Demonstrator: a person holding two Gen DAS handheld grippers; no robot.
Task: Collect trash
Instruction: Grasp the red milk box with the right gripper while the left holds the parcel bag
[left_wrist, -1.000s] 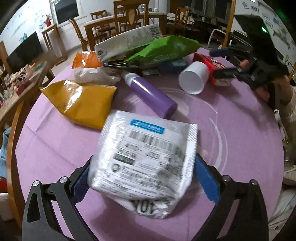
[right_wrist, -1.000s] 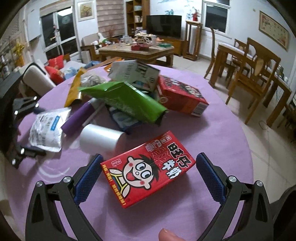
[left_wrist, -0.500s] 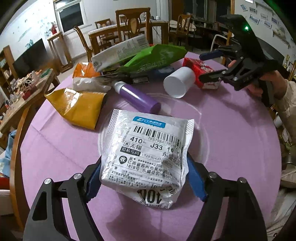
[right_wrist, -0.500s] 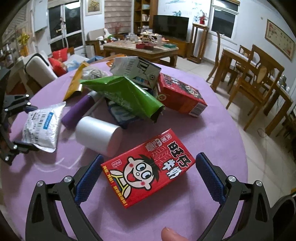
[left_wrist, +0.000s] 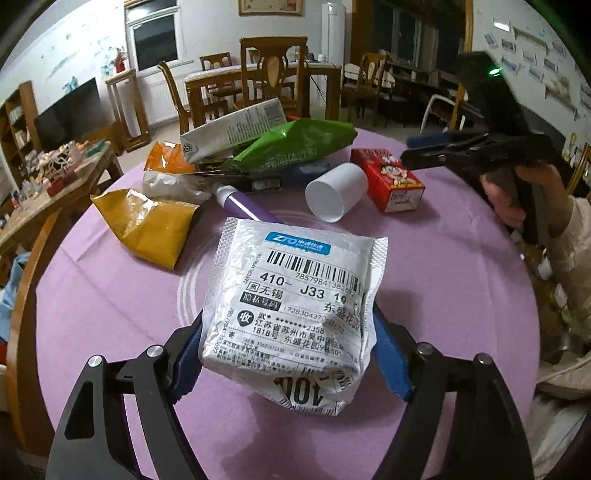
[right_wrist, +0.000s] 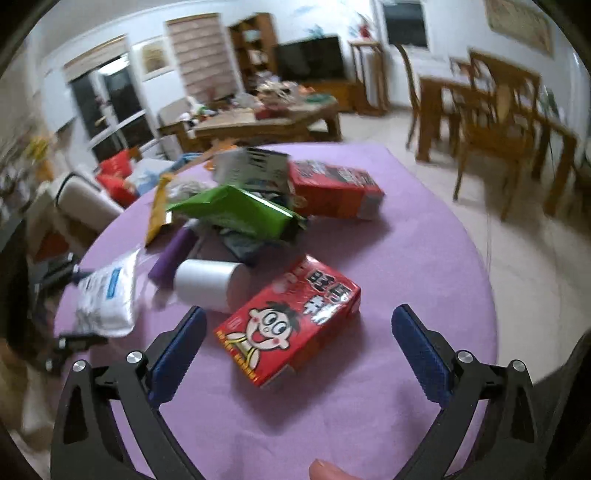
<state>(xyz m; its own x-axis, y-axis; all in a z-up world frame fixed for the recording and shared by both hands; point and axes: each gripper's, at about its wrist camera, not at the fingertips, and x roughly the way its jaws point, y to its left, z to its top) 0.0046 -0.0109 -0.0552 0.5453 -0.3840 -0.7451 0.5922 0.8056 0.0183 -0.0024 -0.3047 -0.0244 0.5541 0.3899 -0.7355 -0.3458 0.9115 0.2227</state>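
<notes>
A round table under a purple cloth (left_wrist: 443, 280) is sitting in a dining room; a white cup (left_wrist: 338, 192) is lying seemingly empty. The left gripper (left_wrist: 288, 350) is clamping a white courier parcel (left_wrist: 295, 306), while the right gripper (right_wrist: 295, 350) is gaping around a red milk carton (right_wrist: 288, 325) on the cloth.

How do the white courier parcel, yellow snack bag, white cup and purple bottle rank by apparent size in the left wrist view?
1. White courier parcel, nearest the camera, so enlarged.
2. Yellow snack bag.
3. White cup.
4. Purple bottle, partly hidden behind the parcel, so unsure.
</notes>
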